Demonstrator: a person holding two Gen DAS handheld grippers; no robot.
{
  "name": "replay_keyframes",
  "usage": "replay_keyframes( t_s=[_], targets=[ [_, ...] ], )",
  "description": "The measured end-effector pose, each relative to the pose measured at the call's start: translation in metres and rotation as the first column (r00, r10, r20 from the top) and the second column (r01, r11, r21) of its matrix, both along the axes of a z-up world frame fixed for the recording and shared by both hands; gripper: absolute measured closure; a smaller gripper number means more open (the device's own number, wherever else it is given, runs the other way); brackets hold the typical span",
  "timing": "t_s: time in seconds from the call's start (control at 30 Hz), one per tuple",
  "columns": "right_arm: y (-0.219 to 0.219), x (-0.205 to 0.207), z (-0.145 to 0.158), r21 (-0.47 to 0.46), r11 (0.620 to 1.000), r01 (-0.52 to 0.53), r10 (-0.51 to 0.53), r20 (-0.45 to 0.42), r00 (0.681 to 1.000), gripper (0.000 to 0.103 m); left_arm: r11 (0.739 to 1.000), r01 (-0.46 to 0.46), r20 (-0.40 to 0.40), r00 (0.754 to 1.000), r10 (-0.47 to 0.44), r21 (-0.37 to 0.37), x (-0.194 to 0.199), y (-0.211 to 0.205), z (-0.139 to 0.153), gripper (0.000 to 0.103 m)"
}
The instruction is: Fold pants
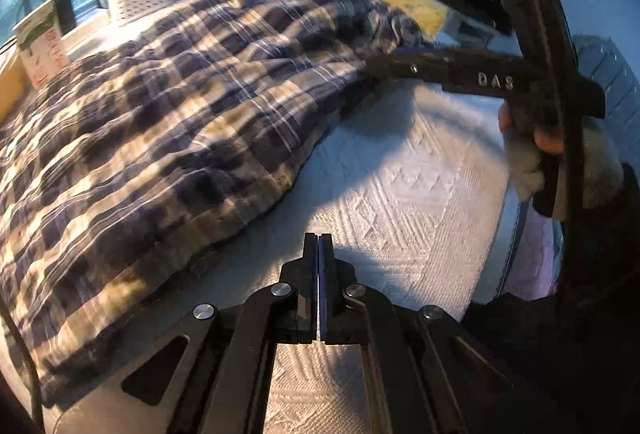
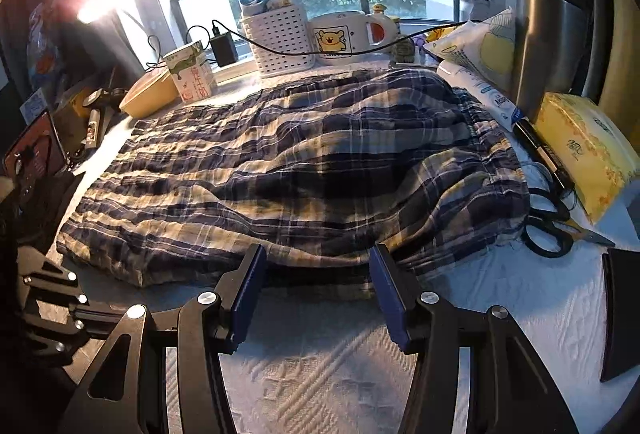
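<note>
The blue-and-cream plaid pants [image 2: 288,162] lie folded lengthwise on a white textured cloth [image 2: 320,374], waistband at the right. In the left wrist view the pants [image 1: 160,122] fill the left half. My left gripper [image 1: 319,238] is shut and empty, above the white cloth just off the pants' near edge. My right gripper [image 2: 318,254] is open, its blue pads [image 2: 248,286] at the pants' near edge with nothing between them. The right gripper also shows in the left wrist view [image 1: 460,68], reaching to the pants' edge.
Behind the pants stand a white perforated basket [image 2: 280,38], a mug [image 2: 344,38], a milk carton [image 2: 192,74] and a charger cable. At the right are a steel kettle [image 2: 548,42], a yellow tissue pack [image 2: 584,154], scissors [image 2: 552,226] and a pen. A phone [image 2: 36,150] lies at the left.
</note>
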State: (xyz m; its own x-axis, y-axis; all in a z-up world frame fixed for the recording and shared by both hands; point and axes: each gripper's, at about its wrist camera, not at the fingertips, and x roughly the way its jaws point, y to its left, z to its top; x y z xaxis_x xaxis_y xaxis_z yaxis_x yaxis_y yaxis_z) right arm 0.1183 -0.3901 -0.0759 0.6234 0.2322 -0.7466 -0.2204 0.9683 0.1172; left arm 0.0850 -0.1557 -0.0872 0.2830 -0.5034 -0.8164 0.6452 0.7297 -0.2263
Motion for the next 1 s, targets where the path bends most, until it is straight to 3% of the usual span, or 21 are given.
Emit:
replay_keyframes(
  t_s=[0.2, 0.33, 0.43, 0.5, 0.63, 0.8, 0.9, 1.0],
  targets=[
    [0.039, -0.009, 0.022, 0.066, 0.99, -0.128, 0.123, 0.079, 0.989, 0.047, 0.989, -0.098, 0.104, 0.988, 0.11, -0.113, 0.003, 0.035, 0.034, 0.103],
    [0.086, -0.002, 0.016, 0.028, 0.976, -0.217, 0.215, 0.073, 0.974, 0.047, 0.978, -0.166, 0.147, 0.972, 0.184, -0.126, 0.015, 0.05, 0.033, 0.103],
    [0.108, 0.008, -0.009, -0.025, 0.974, -0.225, 0.224, -0.022, 0.974, 0.047, 0.977, -0.212, 0.079, 0.974, 0.211, -0.007, 0.037, 0.054, 0.0, 0.103],
    [0.112, 0.007, -0.024, -0.062, 0.972, -0.225, 0.22, -0.076, 0.972, 0.048, 0.974, -0.223, 0.046, 0.973, 0.224, -0.043, 0.036, 0.062, -0.006, 0.103],
    [0.108, -0.011, -0.024, -0.109, 0.964, -0.243, 0.236, -0.073, 0.969, 0.047, 0.971, -0.229, -0.009, 0.973, 0.229, -0.073, 0.033, 0.074, -0.009, 0.103],
    [0.102, -0.03, -0.022, -0.169, 0.945, -0.279, 0.272, -0.067, 0.96, 0.047, 0.976, -0.211, -0.057, 0.977, 0.208, -0.053, 0.015, 0.092, -0.005, 0.103],
    [0.088, -0.03, -0.017, -0.115, 0.953, -0.28, 0.27, -0.094, 0.958, 0.047, 0.971, -0.228, -0.057, 0.973, 0.224, -0.077, 0.009, 0.104, 0.007, 0.103],
    [0.07, -0.022, 0.0, -0.055, 0.976, -0.21, 0.208, -0.042, 0.977, 0.047, 0.95, -0.286, -0.015, 0.958, 0.286, -0.123, 0.014, 0.126, 0.021, 0.103]
  ],
)
